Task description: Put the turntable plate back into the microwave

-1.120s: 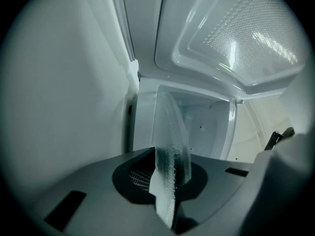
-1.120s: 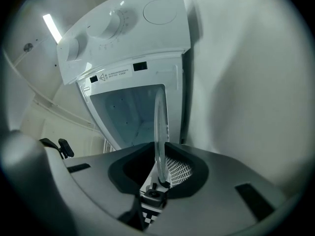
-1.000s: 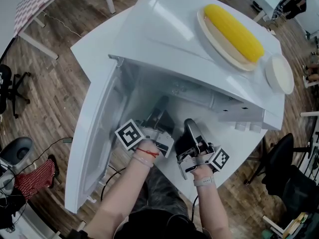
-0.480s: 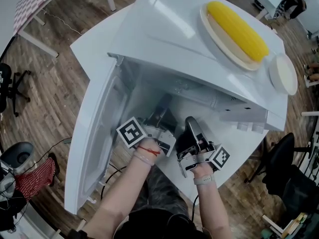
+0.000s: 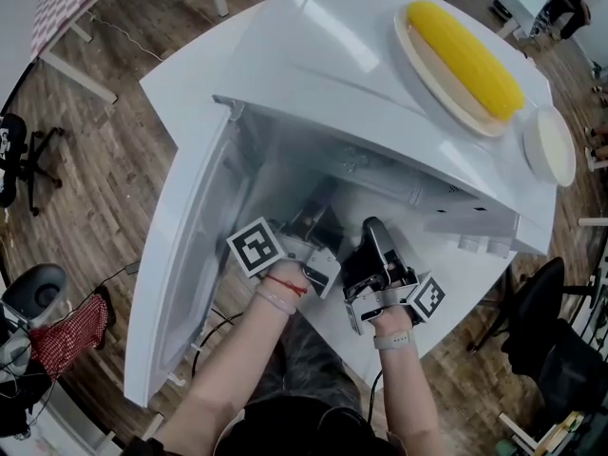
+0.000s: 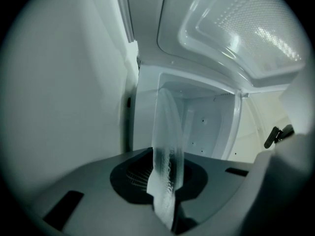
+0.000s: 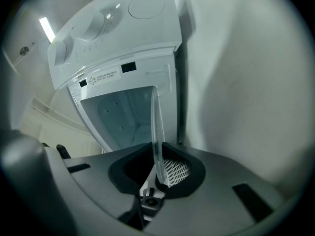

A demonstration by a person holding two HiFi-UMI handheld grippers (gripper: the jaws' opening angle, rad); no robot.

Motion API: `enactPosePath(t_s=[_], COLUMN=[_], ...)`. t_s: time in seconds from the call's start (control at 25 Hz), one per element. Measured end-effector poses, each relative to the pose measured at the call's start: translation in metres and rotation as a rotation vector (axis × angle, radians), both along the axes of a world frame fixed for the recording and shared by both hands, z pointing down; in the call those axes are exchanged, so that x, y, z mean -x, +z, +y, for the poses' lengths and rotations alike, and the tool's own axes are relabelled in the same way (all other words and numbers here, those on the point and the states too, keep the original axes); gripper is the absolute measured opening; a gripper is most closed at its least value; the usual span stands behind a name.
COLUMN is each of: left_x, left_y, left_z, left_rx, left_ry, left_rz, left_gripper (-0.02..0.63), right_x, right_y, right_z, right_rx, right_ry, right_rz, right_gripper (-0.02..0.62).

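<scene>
The white microwave (image 5: pixel 332 46) stands with its door (image 5: pixel 190 255) swung open to the left. Both grippers reach into the mouth of the cavity (image 6: pixel 206 117). The clear glass turntable plate (image 6: pixel 167 146) runs edge-on between the left gripper's (image 6: pixel 165 181) jaws, which are shut on its rim. In the right gripper view the same plate (image 7: pixel 158 132) sits edge-on in the right gripper (image 7: pixel 157 173), which is shut on the opposite rim. In the head view the left gripper (image 5: pixel 318 218) and right gripper (image 5: pixel 373 238) sit side by side; the plate itself hardly shows there.
On top of the microwave lies a yellow corn cob (image 5: pixel 465 46) on an oval plate (image 5: pixel 423 69), with a small white dish (image 5: pixel 549 145) beside it. The control panel with knobs (image 7: pixel 98 23) is right of the cavity. Wooden floor and chairs surround the table.
Both grippers stay shut on the plate at the cavity mouth and have shifted only slightly; the head view has drifted a little.
</scene>
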State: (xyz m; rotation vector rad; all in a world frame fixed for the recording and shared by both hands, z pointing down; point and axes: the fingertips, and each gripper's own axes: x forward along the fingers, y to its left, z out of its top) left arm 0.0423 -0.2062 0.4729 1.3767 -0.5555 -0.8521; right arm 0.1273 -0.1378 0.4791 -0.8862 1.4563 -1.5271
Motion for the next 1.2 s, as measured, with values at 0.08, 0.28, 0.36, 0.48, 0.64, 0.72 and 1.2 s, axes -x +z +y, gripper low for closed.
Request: enactPosePath(t_s=[0.08,0.28,0.36,0.48,0.64,0.72,1.2], left_x=[-0.001,-0.003,-0.004,-0.004,-0.003,-0.003,-0.004], left_y=[0.000,0.001,0.001,0.001,0.000,-0.001,-0.002], left_z=[0.003,0.009,0.011,0.013,0.013,0.012,0.012], left_rx=[0.005,0.009,0.011,0.014,0.009,0.010,0.017], left_ry=[0.006,0.020,0.025,0.034,0.040,0.040,0.057], left_rz=[0.000,0.005,0.009,0.007,0.002,0.000,0.006], left_gripper=[0.034,0.034,0.034,0.034,0.034,0.034,0.037], right_x=[0.000,0.000,0.000,0.000,0.000,0.000,-0.005], right_y=[0.000,0.001,0.001,0.000,-0.001,-0.002,-0.001], right_z=[-0.002,-0.009,-0.011,-0.013,-0.016,-0.019,-0.031], right_rx=[0.001,0.013,0.016,0.021,0.019,0.019,0.025], right_ry=[0.001,0.009,0.011,0.017,0.024,0.026,0.045], right_rz=[-0.007,-0.008,-0.010,-0.010,-0.005,-0.004,-0.021], right_gripper=[0.060,0.060,0.060,0.060,0.060,0.060,0.061])
